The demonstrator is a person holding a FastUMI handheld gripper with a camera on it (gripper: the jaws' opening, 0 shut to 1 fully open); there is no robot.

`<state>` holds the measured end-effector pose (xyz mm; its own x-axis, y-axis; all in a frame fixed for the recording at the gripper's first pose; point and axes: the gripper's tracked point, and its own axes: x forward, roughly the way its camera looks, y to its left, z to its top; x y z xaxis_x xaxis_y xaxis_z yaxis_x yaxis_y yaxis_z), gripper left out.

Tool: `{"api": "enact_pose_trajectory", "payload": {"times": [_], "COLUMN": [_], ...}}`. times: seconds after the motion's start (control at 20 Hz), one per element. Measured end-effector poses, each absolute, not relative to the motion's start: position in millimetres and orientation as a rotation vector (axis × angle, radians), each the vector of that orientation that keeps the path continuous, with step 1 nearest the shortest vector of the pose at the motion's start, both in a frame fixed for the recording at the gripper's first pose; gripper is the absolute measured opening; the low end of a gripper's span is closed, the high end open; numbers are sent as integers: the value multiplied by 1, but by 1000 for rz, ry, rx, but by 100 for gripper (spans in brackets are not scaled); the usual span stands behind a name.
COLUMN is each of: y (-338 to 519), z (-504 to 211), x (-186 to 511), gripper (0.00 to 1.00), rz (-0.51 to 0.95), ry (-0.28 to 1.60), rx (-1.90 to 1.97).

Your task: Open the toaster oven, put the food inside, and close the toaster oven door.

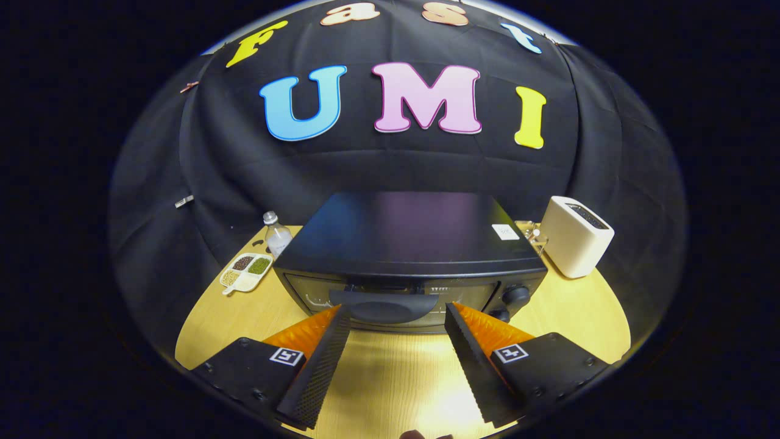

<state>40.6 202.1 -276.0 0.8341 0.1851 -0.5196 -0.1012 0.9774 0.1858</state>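
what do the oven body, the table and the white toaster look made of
Oven: likely painted metal, dark with a soft sheen reflecting light. Table: wood or wood-look laminate, pale grain lines. Toaster: matte cream plastic, perhaps coated metal. Gripper open just before the oven's handle.

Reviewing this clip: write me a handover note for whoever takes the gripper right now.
Gripper: open, holding nothing, its fingers either side of the oven door handle, not pressing on it.
Oven: on the table just ahead of the fingers, door shut.
Done: approach to the handle.
Left: open the door, find the food and put it inside, close the door.
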Motion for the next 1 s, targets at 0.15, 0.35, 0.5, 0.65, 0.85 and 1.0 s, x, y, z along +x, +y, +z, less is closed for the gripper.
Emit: {"api": "enact_pose_trajectory", "payload": {"times": [0.15,0.35,0.5,0.65,0.85,1.0], "y": [193,172,157,141,119,102], "z": [-251,-206,-160,-120,-77,-45], "x": [37,37,36,42,43,41], "gripper": [97,97,97,97,97,96], "rz": [163,154,139,120,96,80], "ry": [504,403,327,257,177,121], "rx": [150,117,133,135,109,98]}}
